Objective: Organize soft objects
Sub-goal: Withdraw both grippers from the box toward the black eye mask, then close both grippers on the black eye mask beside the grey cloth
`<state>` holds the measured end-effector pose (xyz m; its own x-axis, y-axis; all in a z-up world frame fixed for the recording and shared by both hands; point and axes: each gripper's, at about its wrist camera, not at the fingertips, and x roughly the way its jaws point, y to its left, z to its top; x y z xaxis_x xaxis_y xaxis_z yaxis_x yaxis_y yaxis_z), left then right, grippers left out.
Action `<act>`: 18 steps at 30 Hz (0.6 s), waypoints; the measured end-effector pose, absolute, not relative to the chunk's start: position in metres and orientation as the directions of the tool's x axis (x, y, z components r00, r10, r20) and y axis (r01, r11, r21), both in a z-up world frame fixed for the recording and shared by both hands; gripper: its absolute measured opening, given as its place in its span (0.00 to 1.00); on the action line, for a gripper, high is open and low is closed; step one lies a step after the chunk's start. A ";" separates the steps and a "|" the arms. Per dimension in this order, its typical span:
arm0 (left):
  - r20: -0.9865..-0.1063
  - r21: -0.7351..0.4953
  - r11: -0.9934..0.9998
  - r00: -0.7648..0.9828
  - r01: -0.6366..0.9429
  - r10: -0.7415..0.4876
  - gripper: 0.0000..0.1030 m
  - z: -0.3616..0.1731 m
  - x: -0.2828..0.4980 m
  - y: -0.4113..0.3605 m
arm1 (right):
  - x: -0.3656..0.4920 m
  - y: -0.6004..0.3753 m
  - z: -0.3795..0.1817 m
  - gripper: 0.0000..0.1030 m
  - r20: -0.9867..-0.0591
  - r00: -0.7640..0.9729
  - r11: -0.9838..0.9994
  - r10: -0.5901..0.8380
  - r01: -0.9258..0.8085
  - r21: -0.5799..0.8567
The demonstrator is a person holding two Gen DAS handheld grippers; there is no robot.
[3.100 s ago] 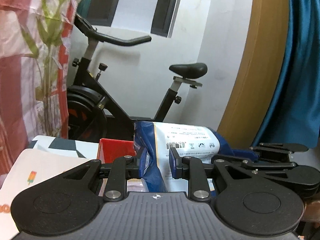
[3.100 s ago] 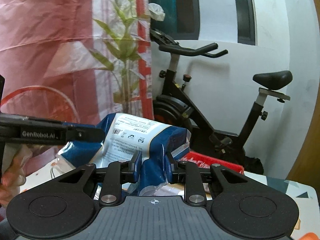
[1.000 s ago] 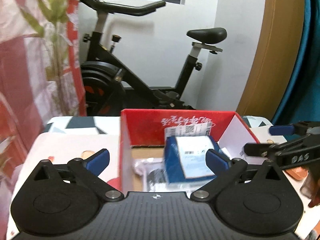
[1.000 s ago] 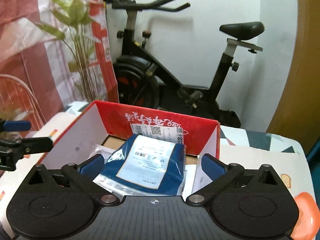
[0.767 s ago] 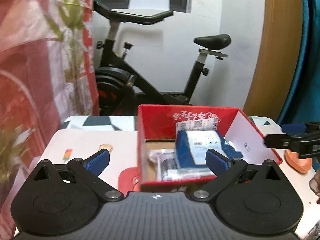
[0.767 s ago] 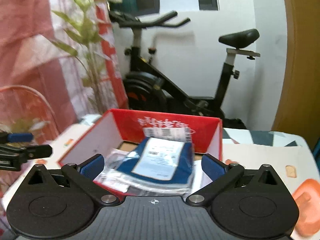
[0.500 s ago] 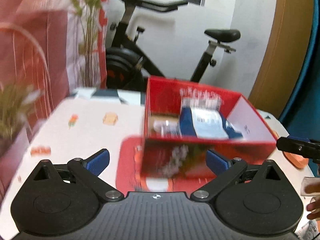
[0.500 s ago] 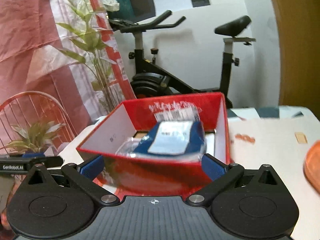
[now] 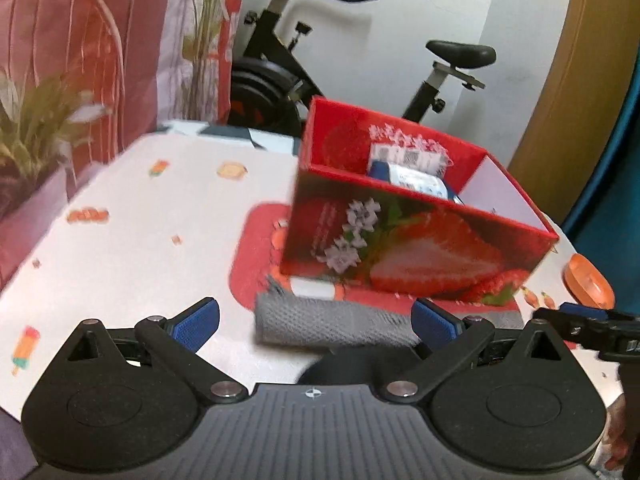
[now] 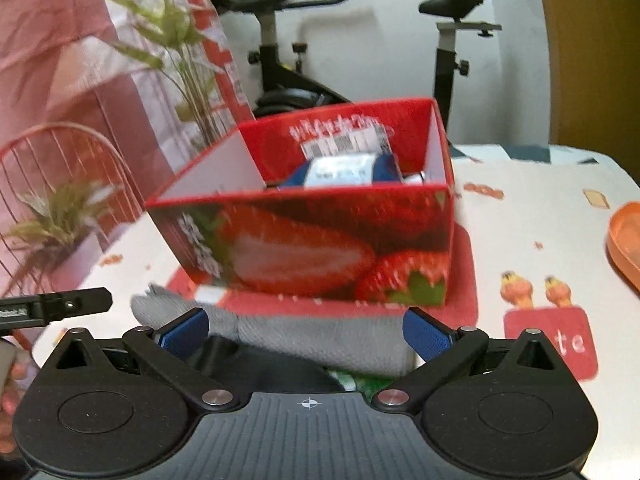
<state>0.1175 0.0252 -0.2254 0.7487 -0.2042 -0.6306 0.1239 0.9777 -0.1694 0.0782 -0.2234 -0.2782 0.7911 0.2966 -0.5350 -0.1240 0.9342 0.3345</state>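
A red strawberry-print box (image 9: 416,248) (image 10: 320,248) stands on the table, and a blue-and-white soft packet (image 9: 416,180) (image 10: 344,172) lies inside it. A folded grey knitted cloth (image 9: 332,324) (image 10: 316,336) lies in front of the box, with a dark soft item (image 9: 344,364) (image 10: 264,368) nearer to me. My left gripper (image 9: 316,322) is open and empty just above the grey cloth. My right gripper (image 10: 306,330) is open too, over the same cloth. Each gripper's tip shows at the edge of the other's view.
The table has a white cartoon-print cover (image 9: 140,220) with a red mat (image 10: 464,280) under the box. An orange dish (image 10: 628,240) sits at the right. A potted plant (image 9: 36,128), a red wire chair and an exercise bike (image 9: 360,60) stand beyond the table.
Both grippers let go of the blue packet into the box, opened wide, and drew back and down toward the near table edge, where the grey cloth has come into view.
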 end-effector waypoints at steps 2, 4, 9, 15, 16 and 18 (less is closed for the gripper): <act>-0.643 -0.184 0.974 0.733 0.133 -0.221 1.00 -0.231 0.113 0.023 | 0.076 -0.223 -0.283 1.00 -0.550 0.782 0.933 0.295 -0.112 0.341; -0.655 -0.190 0.972 0.720 0.138 -0.230 0.99 -0.236 0.111 0.022 | 0.073 -0.223 -0.288 1.00 -0.565 0.775 0.935 0.284 -0.092 0.343; -0.681 -0.212 0.967 0.687 0.144 -0.251 0.99 -0.248 0.106 0.020 | 0.067 -0.223 -0.298 1.00 -0.597 0.759 0.941 0.259 -0.060 0.332; -0.701 -0.237 0.961 0.660 0.141 -0.270 0.98 -0.258 0.102 0.019 | 0.061 -0.223 -0.304 0.99 -0.606 0.749 0.938 0.268 -0.060 0.341; -0.705 -0.241 0.961 0.655 0.139 -0.272 0.97 -0.260 0.103 0.019 | 0.061 -0.222 -0.305 0.98 -0.609 0.746 0.940 0.268 -0.063 0.336; -0.713 -0.240 0.961 0.647 0.136 -0.270 0.94 -0.262 0.103 0.019 | 0.061 -0.219 -0.308 0.96 -0.615 0.743 0.944 0.266 -0.070 0.323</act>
